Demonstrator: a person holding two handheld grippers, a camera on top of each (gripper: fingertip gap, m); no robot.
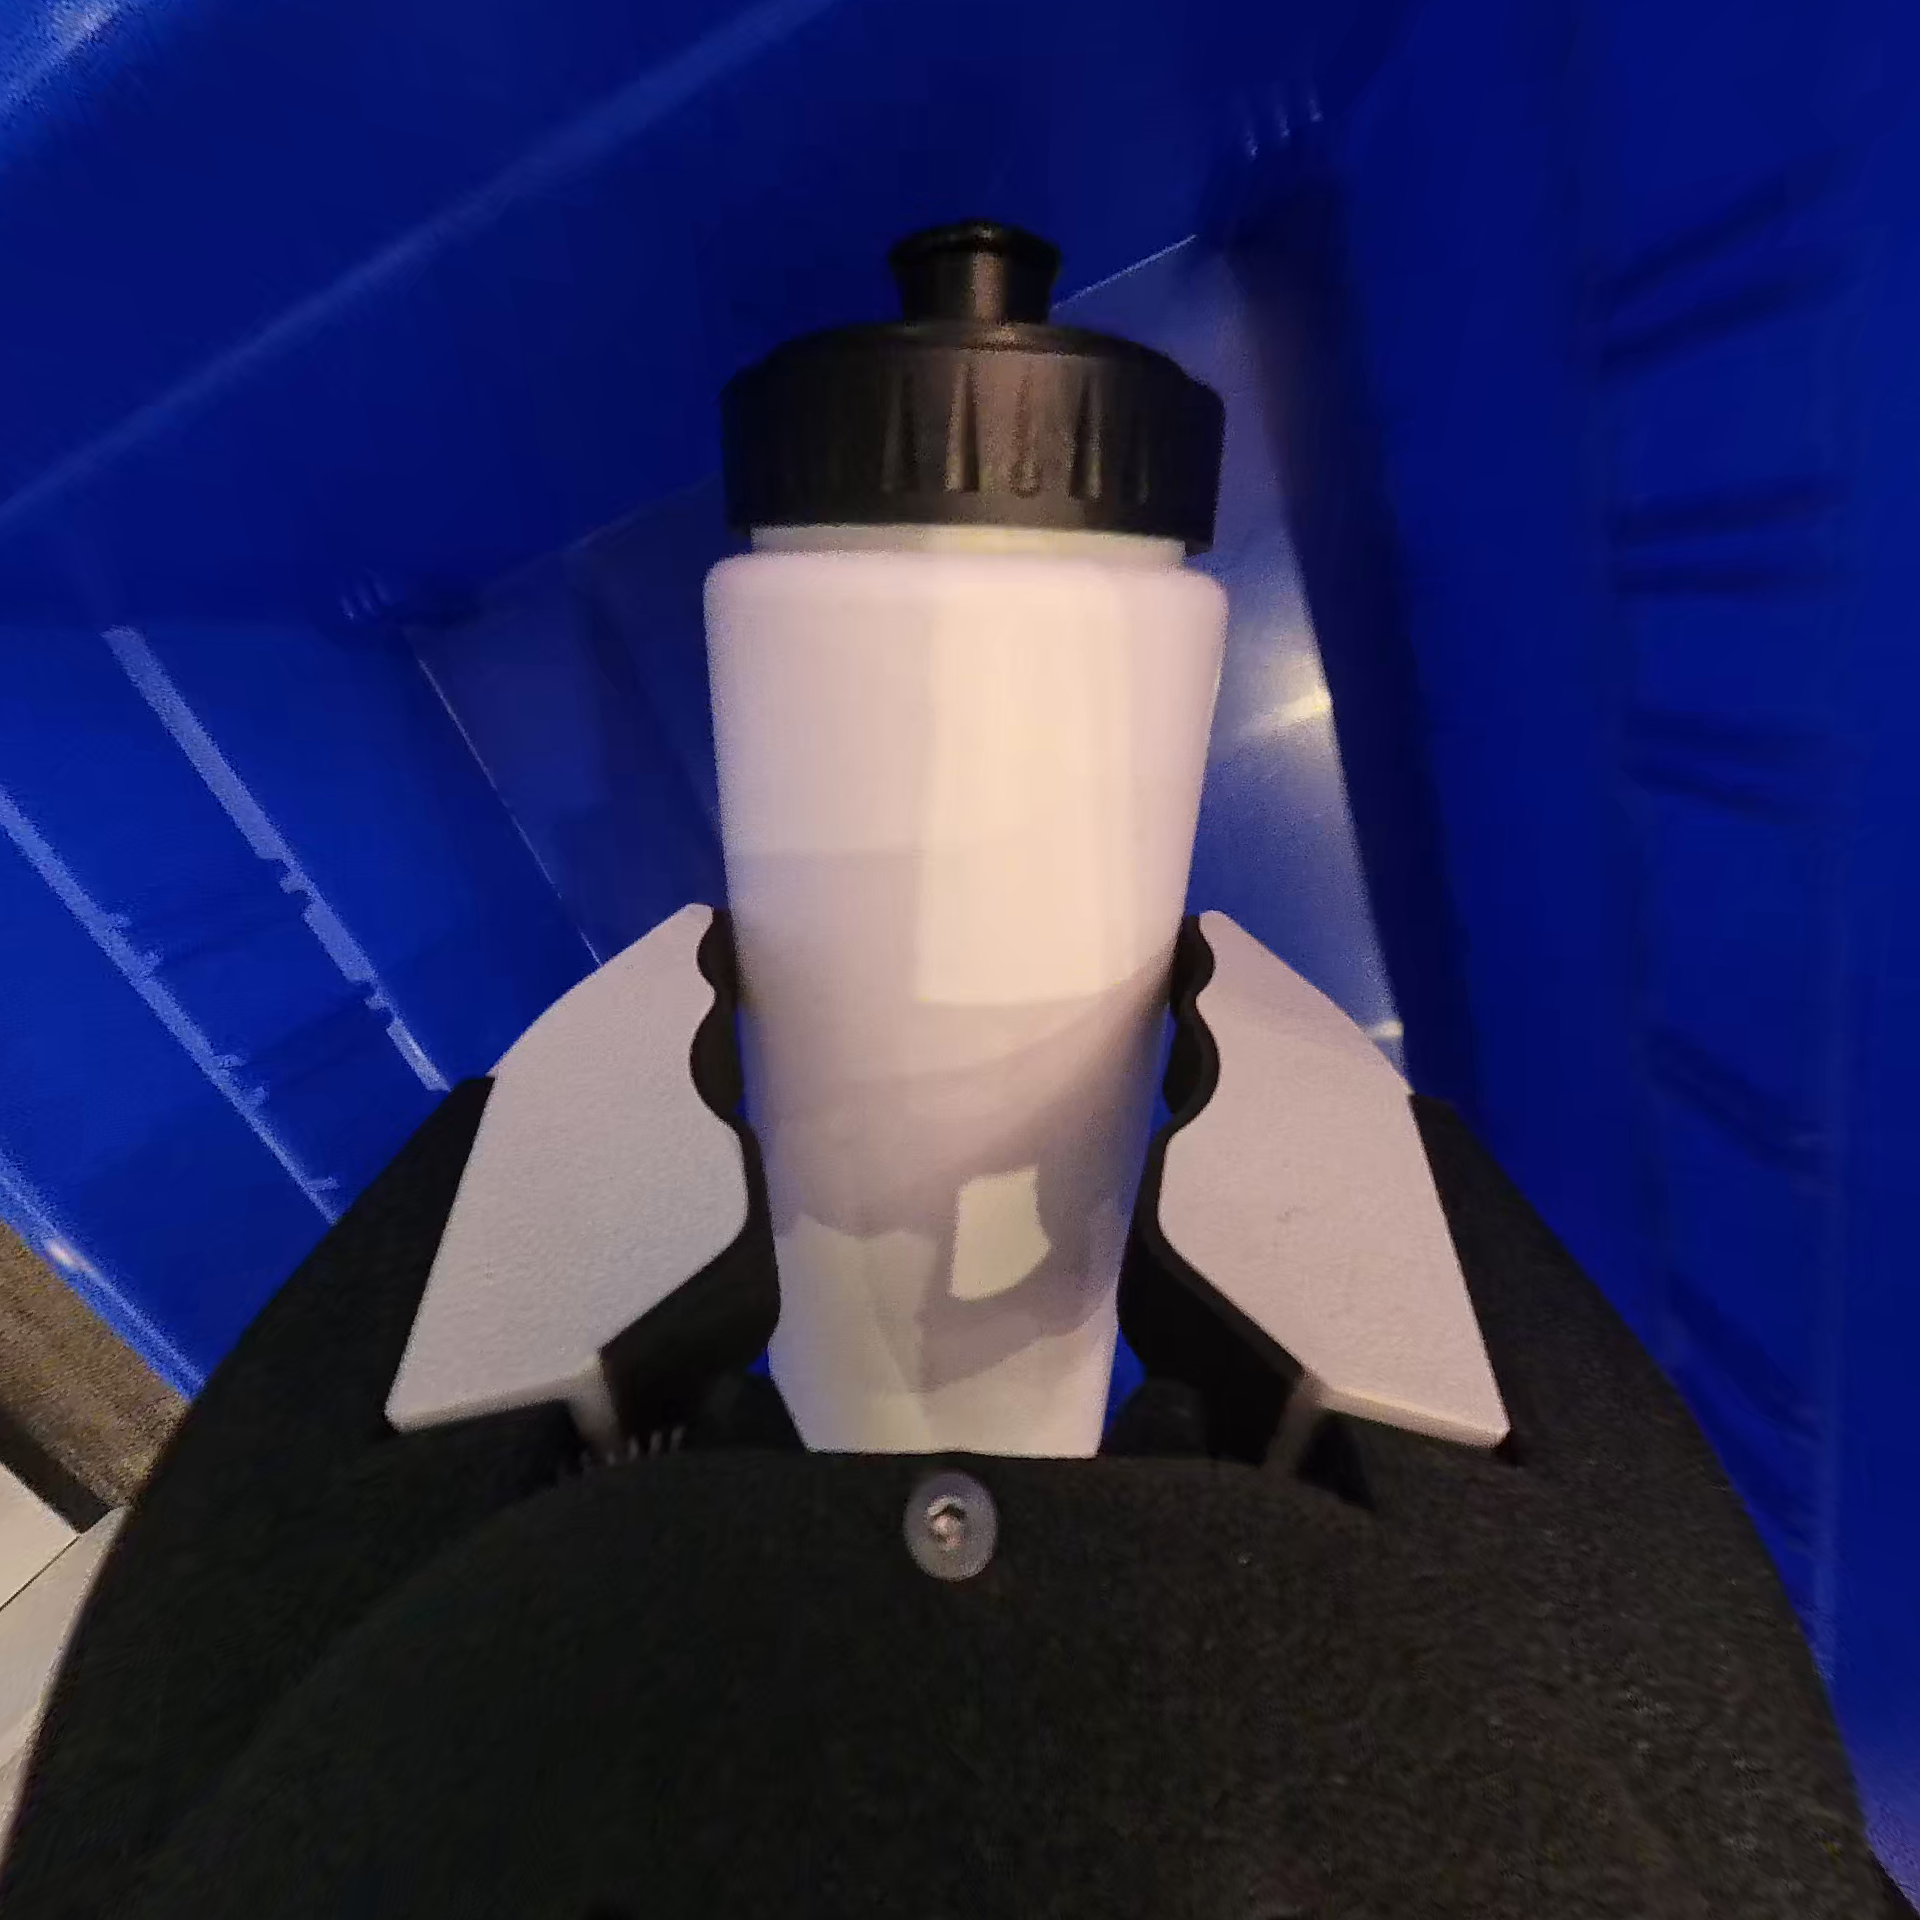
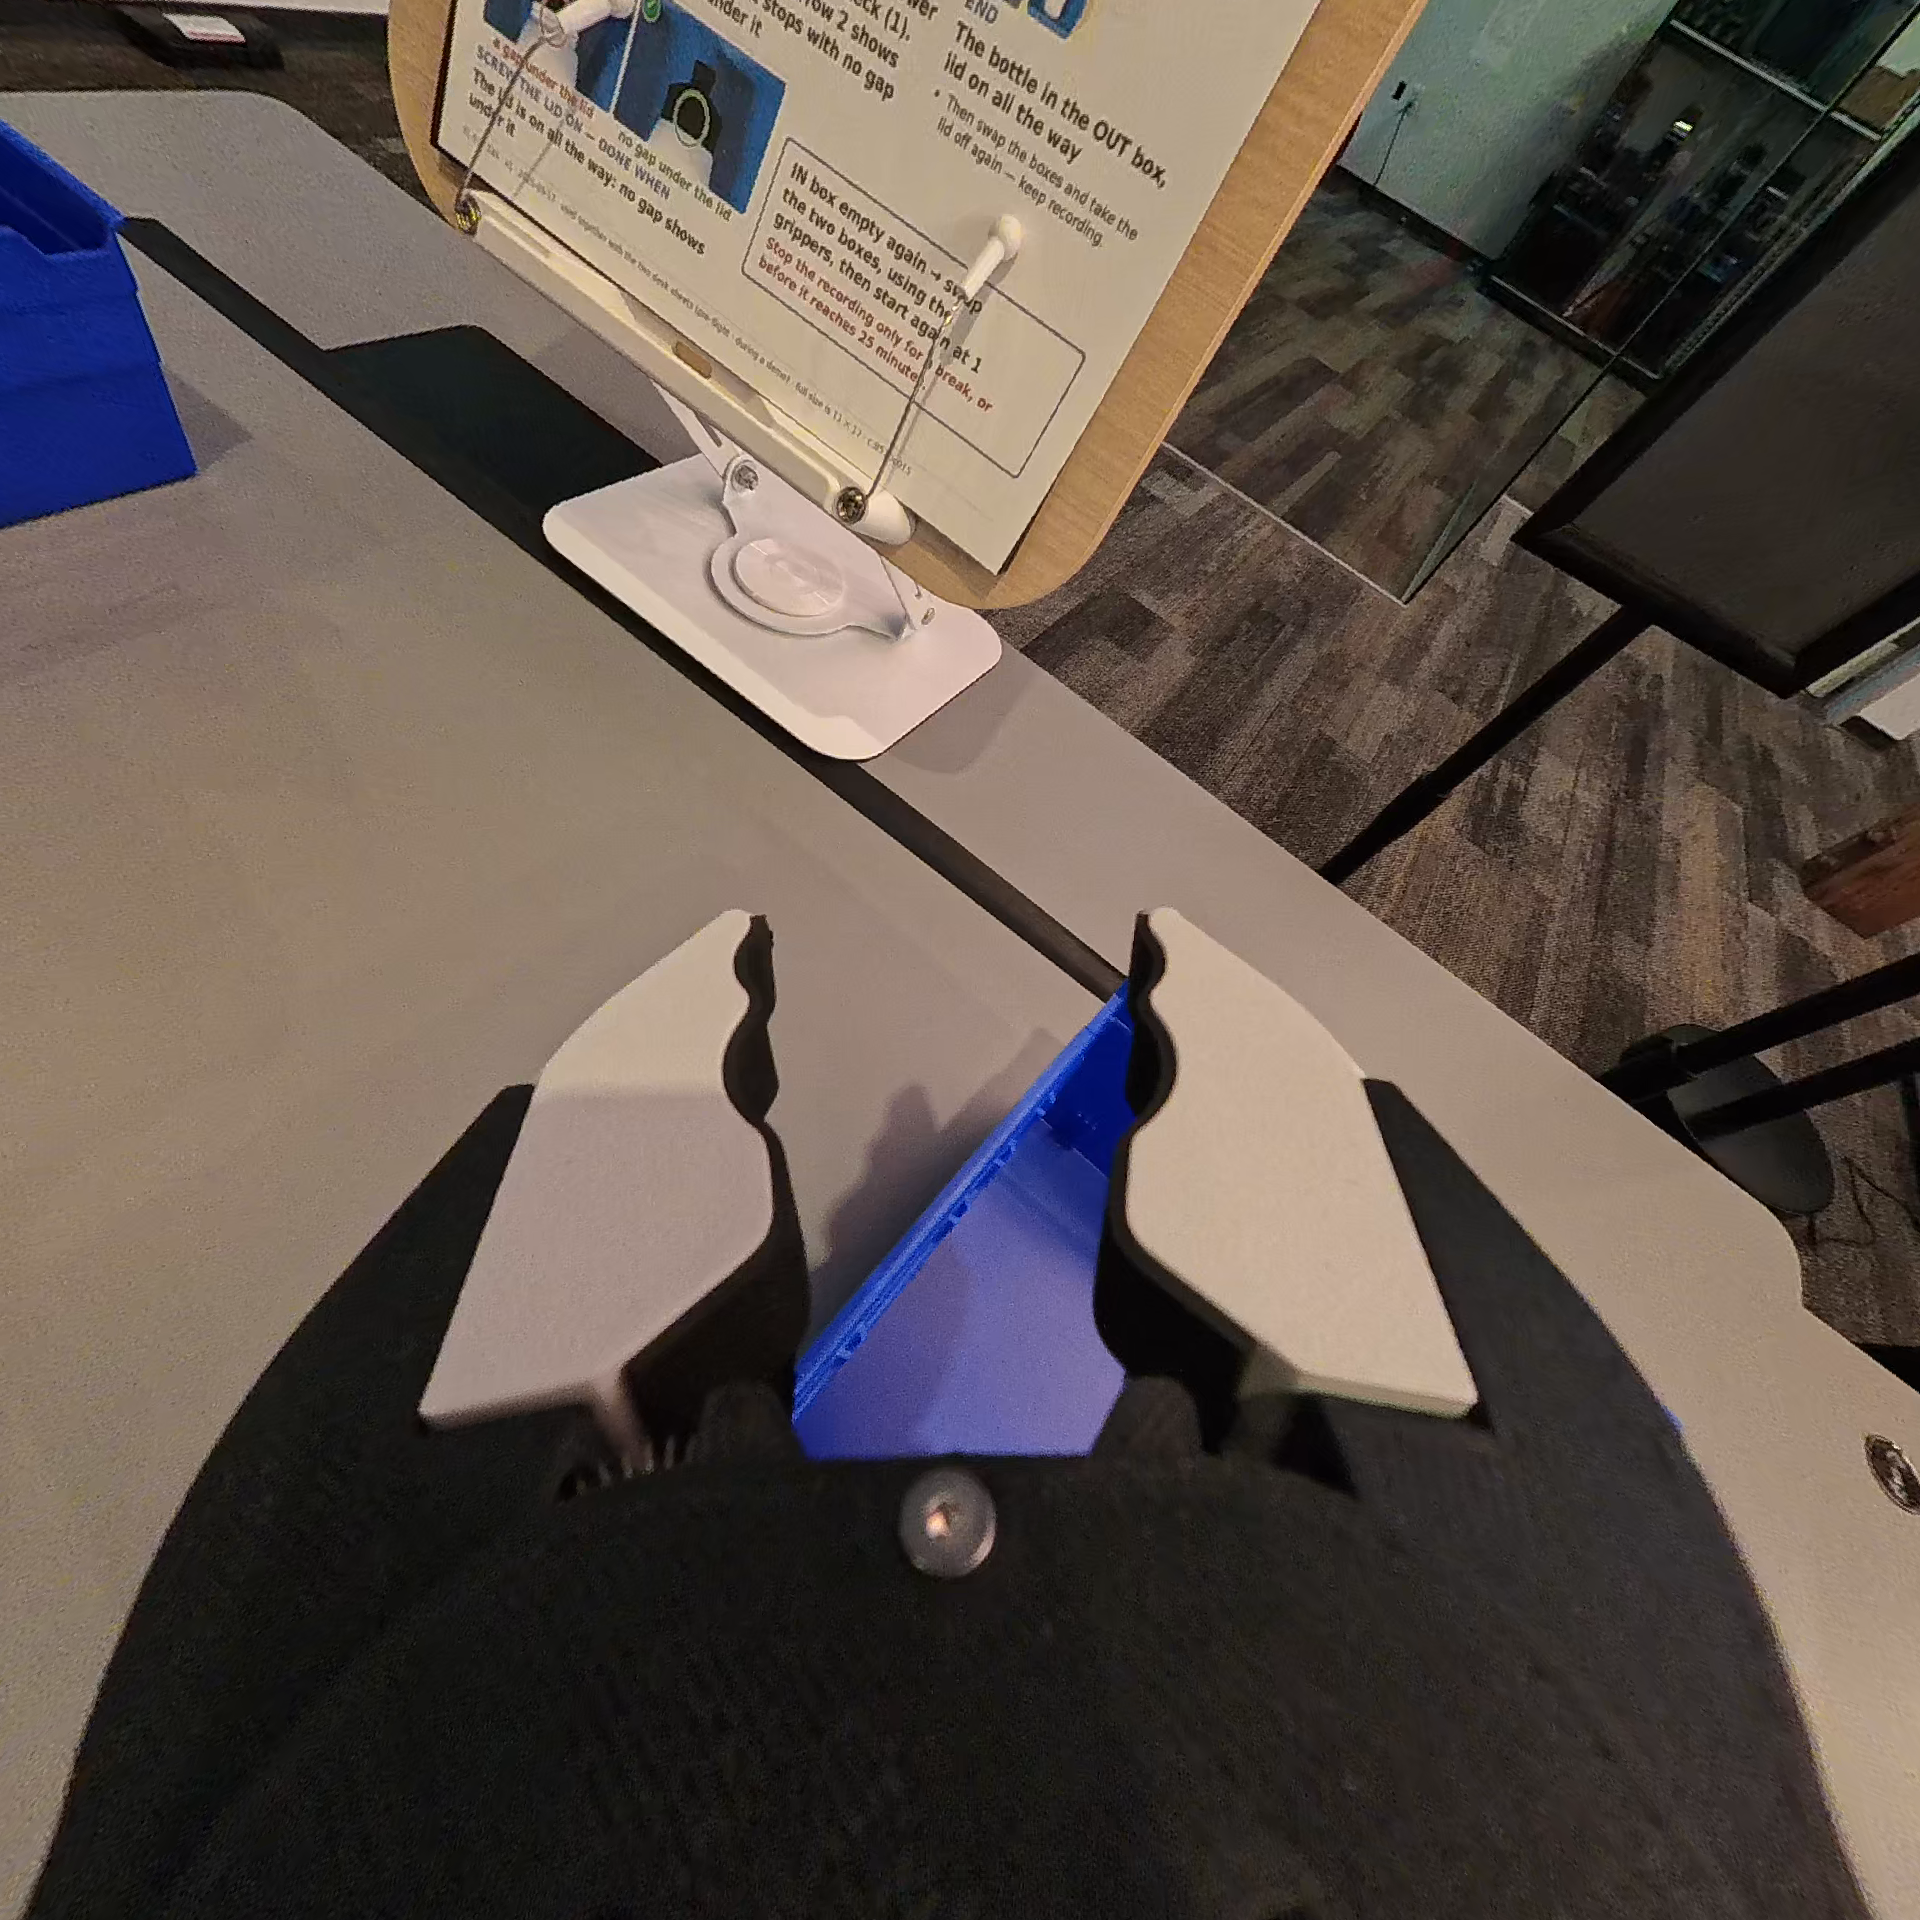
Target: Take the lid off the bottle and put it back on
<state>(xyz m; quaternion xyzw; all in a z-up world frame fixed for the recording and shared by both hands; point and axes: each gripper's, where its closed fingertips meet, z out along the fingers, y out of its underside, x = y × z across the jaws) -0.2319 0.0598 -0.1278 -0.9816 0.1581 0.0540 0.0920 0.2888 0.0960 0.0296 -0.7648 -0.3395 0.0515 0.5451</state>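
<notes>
So the left gripper (image 1: 961, 1039) is clamped on a white bottle (image 1: 966, 831), wavy black pads pressed against both sides of its lower body. The black ribbed lid (image 1: 971, 436) is on, with a pull spout on top, and I can see no gap under it. Only the left wrist view shows the bottle at all, and behind it there's nothing but glossy blue plastic, the inside walls of a blue bin (image 1: 312, 416) with moulded ridges.

The right wrist view is a totally different scene. The right gripper (image 2: 951, 935) hangs over the grey tabletop (image 2: 312, 831) with its fingers spread wide and nothing between them. Under it, by the table's right edge, sits the rim of a blue box (image 2: 987, 1195). Another blue box (image 2: 73, 364) sits at the left edge of that view. Toward the far edge of the tabletop stands an instruction sheet (image 2: 883, 208) on a rounded wooden board, propped on a white stand (image 2: 769, 613) with a flat base; it carries printed text and small photos. Past the table there's patchy carpet (image 2: 1455, 727).
</notes>
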